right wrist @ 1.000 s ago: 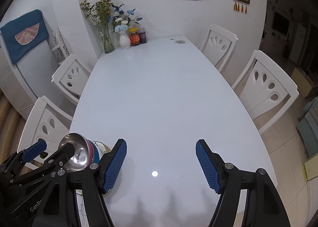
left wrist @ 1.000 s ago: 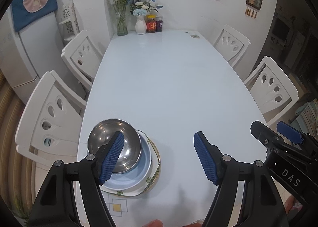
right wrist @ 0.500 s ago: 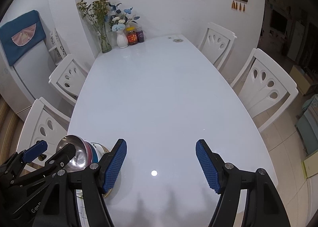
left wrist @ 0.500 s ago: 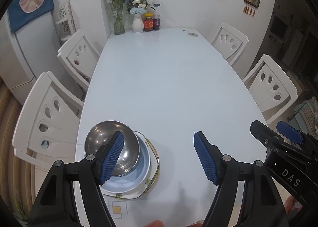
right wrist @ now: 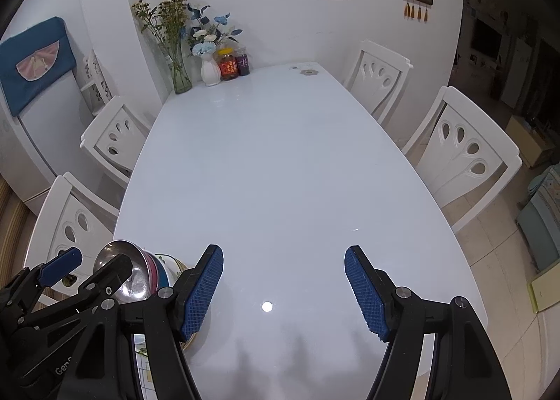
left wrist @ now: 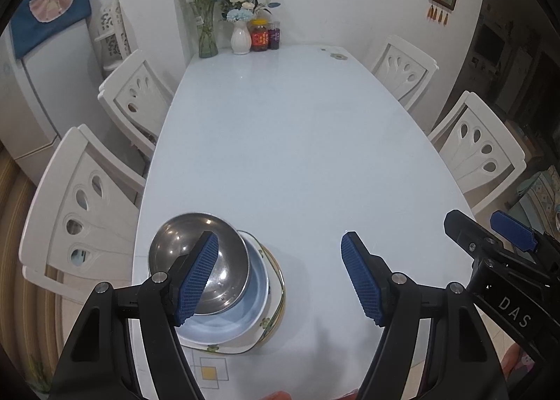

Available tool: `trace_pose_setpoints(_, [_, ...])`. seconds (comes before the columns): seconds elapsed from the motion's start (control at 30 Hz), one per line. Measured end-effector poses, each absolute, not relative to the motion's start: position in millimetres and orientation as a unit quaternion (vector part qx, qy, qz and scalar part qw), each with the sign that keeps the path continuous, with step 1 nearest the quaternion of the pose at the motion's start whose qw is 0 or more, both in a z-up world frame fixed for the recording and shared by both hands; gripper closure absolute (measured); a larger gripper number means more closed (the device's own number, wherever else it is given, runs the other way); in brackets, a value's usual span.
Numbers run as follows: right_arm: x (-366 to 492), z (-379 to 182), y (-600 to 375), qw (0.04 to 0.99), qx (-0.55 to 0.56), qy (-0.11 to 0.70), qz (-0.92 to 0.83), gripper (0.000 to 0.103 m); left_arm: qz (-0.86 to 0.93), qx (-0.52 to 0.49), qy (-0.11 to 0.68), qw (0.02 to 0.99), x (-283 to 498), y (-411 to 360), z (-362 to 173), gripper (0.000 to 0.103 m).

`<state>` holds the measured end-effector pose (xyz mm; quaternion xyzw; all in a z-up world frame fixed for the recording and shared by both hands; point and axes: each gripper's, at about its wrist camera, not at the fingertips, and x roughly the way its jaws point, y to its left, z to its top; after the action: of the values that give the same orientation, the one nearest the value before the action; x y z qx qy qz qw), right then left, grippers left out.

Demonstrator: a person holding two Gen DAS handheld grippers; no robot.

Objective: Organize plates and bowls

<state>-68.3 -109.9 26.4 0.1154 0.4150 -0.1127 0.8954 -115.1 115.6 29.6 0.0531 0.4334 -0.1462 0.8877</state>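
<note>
A steel bowl (left wrist: 189,249) sits tilted inside a pale blue bowl (left wrist: 238,312), which rests on a white floral plate (left wrist: 269,326) at the table's near left. My left gripper (left wrist: 280,281) is open and empty, held above the table just right of the stack; its left finger overlaps the steel bowl in view. In the right wrist view the steel bowl (right wrist: 134,277) shows at lower left behind the left gripper's body. My right gripper (right wrist: 283,289) is open and empty over bare table to the right of the stack.
The long white table (left wrist: 287,140) has white chairs on both sides (left wrist: 87,197) (left wrist: 479,144). Flower vases (left wrist: 241,37) and jars (left wrist: 259,39) stand at the far end. A small floral coaster (left wrist: 337,56) lies far right.
Both grippers have drawn back and up a little; the stack and table look slightly farther away. The bowls and plate have not moved. Both stay open.
</note>
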Motion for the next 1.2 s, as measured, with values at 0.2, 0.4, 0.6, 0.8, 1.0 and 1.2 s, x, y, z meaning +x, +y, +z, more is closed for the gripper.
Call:
trace_pose_setpoints(0.2, [-64,16,-110,0.891,0.122,0.427,-0.098,0.033,-0.136,0.056,0.441,0.886,-115,115,25,0.032])
trace_pose_setpoints(0.4, [-54,19,-115,0.897,0.11,0.422,-0.07,0.033,-0.107,0.043,0.442,0.89,-114,111,28,0.032])
trace_pose_setpoints(0.6, [-45,24,-133,0.899,0.095,0.425,-0.047,0.033,-0.086,0.034,0.446,0.89,-114,92,31,0.032])
trace_pose_setpoints(0.8, [-39,21,-159,0.901,0.071,0.427,-0.038,0.033,-0.073,0.036,0.449,0.89,-113,66,24,0.032])
trace_pose_setpoints(1.0, [-29,6,-188,0.902,0.053,0.426,-0.044,0.033,-0.068,0.051,0.449,0.89,-102,34,9,0.032])
trace_pose_setpoints(1.2, [-24,-12,-218,0.898,0.048,0.434,-0.058,0.033,-0.062,0.061,0.433,0.897,-95,6,1,0.032])
